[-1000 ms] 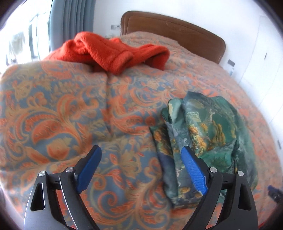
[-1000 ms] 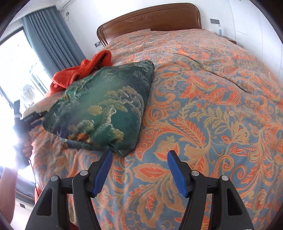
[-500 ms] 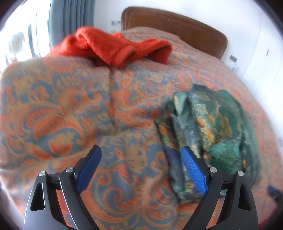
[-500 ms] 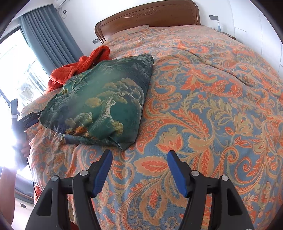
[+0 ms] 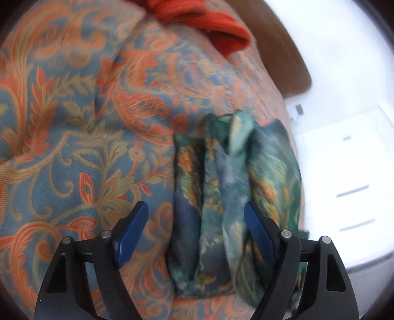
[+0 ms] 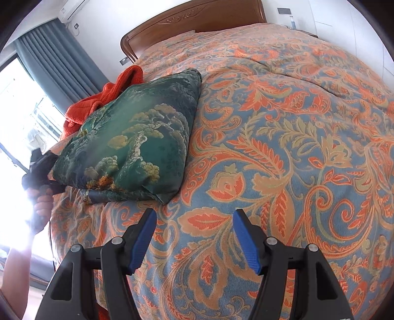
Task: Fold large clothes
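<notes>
A folded green garment with a gold tree pattern (image 6: pixel 133 145) lies on the bed's left part. In the left wrist view its stacked layered edge (image 5: pixel 221 197) faces me. My left gripper (image 5: pixel 197 229) is open, its blue pads on either side of that edge, close to it. The left gripper also shows in the right wrist view (image 6: pixel 41 169), at the garment's left end. My right gripper (image 6: pixel 194 236) is open and empty over the bedspread, just right of the garment's near corner.
An orange fleece garment (image 6: pixel 106 98) lies heaped behind the green one, also seen in the left wrist view (image 5: pixel 216 22). The patterned orange and blue bedspread (image 6: pixel 295 147) covers the bed. A wooden headboard (image 6: pixel 197 22) is at the back, curtains (image 6: pixel 61 64) at the left.
My left gripper has moved forward and right, so the garment's layered edge now sits between its open fingers. My right gripper has barely moved.
</notes>
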Available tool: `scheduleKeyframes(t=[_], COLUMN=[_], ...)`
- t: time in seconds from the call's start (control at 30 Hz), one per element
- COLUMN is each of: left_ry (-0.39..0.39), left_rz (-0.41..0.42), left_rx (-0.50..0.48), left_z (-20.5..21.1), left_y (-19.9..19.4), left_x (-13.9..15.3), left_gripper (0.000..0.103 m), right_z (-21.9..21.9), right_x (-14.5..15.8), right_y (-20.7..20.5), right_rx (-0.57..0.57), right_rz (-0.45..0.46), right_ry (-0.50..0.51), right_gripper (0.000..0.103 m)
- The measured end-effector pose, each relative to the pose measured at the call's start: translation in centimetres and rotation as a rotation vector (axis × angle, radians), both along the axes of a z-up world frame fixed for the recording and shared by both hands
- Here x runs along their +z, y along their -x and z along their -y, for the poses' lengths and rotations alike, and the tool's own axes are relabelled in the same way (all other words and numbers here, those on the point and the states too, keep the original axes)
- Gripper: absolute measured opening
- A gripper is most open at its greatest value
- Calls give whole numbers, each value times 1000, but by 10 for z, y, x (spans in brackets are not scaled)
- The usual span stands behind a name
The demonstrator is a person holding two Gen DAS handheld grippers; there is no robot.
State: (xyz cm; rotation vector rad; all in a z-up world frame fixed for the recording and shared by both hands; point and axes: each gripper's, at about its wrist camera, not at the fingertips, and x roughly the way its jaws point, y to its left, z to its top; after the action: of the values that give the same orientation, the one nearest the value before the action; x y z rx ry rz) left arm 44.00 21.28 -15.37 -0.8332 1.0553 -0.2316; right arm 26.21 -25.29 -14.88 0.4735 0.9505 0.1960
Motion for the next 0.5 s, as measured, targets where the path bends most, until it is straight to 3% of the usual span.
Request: scheduleKeyframes(t=[0.2, 0.33, 0.5], left_ry=[101, 60, 66], left_rz=[29, 16, 16], left_rx=[-33, -47, -72], left_z=[9, 14, 22], left_y=[-6, -12, -30], left_x=[-4, -7, -15], left_gripper=[81, 82, 82], right_z=[9, 17, 13], right_x=[-1, -5, -8], right_y=[-3, -7, -17], right_rx=[-16, -39, -16], right_rz=[-2, -9, -5], right_ry=[12, -8, 22], right_gripper=[66, 66, 66])
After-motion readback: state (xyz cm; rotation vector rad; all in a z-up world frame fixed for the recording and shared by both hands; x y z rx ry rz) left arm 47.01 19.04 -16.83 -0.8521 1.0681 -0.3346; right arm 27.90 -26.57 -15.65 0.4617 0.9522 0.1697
